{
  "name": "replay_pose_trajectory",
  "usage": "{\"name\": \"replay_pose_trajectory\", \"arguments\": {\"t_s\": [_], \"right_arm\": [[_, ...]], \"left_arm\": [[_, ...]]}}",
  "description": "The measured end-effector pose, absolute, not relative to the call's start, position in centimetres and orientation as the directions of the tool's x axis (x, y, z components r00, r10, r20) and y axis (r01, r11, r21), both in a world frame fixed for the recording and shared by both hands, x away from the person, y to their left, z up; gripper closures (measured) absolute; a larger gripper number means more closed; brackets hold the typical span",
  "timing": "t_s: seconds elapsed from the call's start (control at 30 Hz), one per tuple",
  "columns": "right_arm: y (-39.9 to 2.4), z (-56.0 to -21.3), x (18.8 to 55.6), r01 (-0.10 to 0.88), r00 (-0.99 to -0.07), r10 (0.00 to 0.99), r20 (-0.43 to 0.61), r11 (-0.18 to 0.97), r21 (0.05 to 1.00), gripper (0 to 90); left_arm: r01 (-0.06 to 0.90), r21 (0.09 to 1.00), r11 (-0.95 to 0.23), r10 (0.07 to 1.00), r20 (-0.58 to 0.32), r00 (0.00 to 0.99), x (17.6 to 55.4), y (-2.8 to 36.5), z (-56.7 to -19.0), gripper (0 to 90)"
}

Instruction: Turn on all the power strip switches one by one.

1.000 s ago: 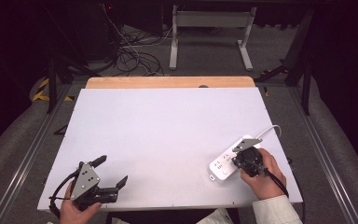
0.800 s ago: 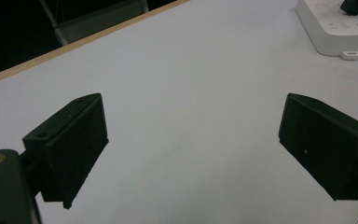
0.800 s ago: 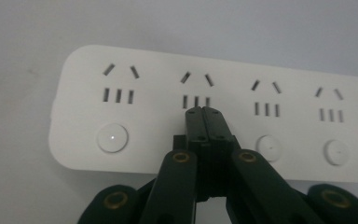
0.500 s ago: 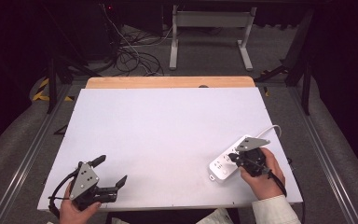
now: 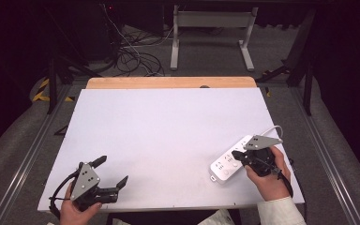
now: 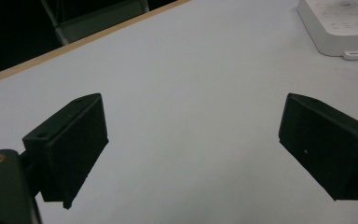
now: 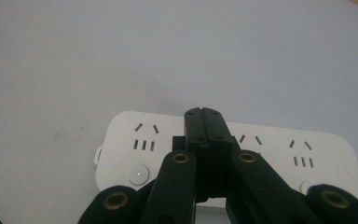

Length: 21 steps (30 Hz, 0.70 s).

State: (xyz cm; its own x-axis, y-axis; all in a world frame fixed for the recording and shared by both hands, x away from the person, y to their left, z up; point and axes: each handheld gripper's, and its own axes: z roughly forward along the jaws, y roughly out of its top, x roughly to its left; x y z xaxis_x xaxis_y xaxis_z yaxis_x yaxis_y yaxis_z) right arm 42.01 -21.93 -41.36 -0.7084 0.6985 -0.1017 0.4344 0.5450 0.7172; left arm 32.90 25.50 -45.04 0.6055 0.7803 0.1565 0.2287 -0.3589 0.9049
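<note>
Here, in the high view, a white power strip (image 5: pixel 231 161) lies near the right front corner of the white table (image 5: pixel 168 131), set at a slant, its white cord (image 5: pixel 275 129) curling off its far end toward the table's right edge. The right gripper (image 5: pixel 238 154) sits over the strip's middle with its tip down on or just above the casing, while the left gripper (image 5: pixel 111 170) rests near the left front corner, well apart from the strip, jaws spread wide and empty. In the left gripper view both black jaws stand far apart over bare table, and one end of the power strip (image 6: pixel 342 25), with a small tab at its end, shows at the upper right. In the right gripper view the jaws are pressed flat together with nothing between them, the right gripper (image 7: pixel 203 113) pointing down at the strip's face between sockets, with a round button (image 7: pixel 138 174) just to its left. The strip looks rigid, light and smooth, likely to slide if pushed; its long sides seem the best hold, and the cord may drag. Nothing else on the table stands in the way.
</note>
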Motion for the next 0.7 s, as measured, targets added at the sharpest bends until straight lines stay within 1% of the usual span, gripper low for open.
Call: {"name": "replay_pose_trajectory", "arguments": {"t_s": [0.33, 0.37, 0.43, 0.7], "right_arm": [[-23.2, -41.7, 43.1, 0.470, -0.667, 0.738, -0.100, 0.521, 0.713, 90.0], [-23.4, -41.8, 43.2, 0.481, -0.660, 0.744, -0.099, 0.520, 0.706, 90.0], [-24.1, -42.3, 44.0, 0.510, -0.669, 0.742, -0.051, 0.508, 0.694, 90.0], [-24.2, -43.4, 44.9, 0.555, -0.642, 0.764, -0.064, 0.521, 0.648, 90.0]], "left_arm": [[0.227, 0.905, -0.360, 0.781, 0.159, 0.604, 32.9, 25.5, -45.0, 8.3], [0.227, 0.905, -0.360, 0.781, 0.159, 0.604, 32.9, 25.5, -45.0, 8.3], [0.230, 0.905, -0.358, 0.781, 0.156, 0.604, 32.9, 25.5, -45.0, 8.4], [0.227, 0.905, -0.361, 0.780, 0.159, 0.605, 32.9, 25.5, -45.1, 8.4]]}}
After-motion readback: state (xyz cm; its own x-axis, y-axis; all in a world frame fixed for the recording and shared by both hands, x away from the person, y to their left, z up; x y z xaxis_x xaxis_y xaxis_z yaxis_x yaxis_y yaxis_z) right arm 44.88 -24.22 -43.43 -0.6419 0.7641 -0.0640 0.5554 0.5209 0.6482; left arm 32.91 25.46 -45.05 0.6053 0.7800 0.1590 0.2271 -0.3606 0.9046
